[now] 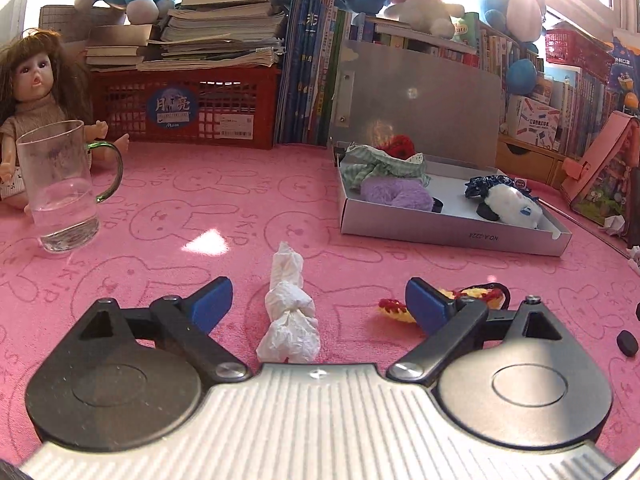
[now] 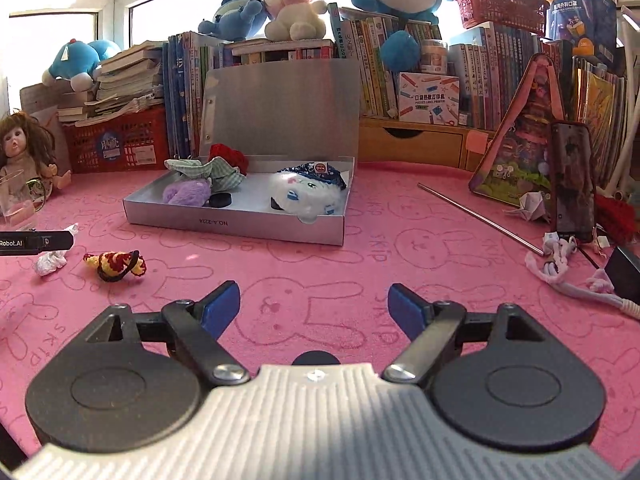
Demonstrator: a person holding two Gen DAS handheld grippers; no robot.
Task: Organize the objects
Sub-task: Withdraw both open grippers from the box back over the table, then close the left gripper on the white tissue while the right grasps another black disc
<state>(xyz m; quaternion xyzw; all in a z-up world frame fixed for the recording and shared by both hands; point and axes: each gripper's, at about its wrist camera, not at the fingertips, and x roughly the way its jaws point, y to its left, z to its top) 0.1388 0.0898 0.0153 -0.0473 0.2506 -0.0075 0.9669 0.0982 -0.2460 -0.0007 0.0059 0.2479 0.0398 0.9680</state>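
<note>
In the left wrist view my left gripper [image 1: 318, 300] is open just above the pink cloth. A twisted white tissue [image 1: 290, 312] lies lengthwise between its blue pads [image 1: 212, 300], untouched by either. A yellow and red knitted hair tie [image 1: 480, 296] lies just behind the right-hand finger. The open silver box [image 1: 452, 232] holds several soft items, among them a purple fluffy piece [image 1: 392, 194] and a white plush [image 1: 512, 204]. My right gripper [image 2: 314, 304] is open over bare cloth. A small black disc [image 2: 316, 359] peeks out at its base.
A glass mug [image 1: 60, 192] and a doll [image 1: 36, 92] stand at the left. Books, a red crate [image 1: 188, 108] and plush toys line the back. At the right lie a metal rod [image 2: 480, 214], a phone [image 2: 572, 184] and a pink-white cord [image 2: 560, 268]. Another black disc [image 1: 627, 343] lies near the right edge.
</note>
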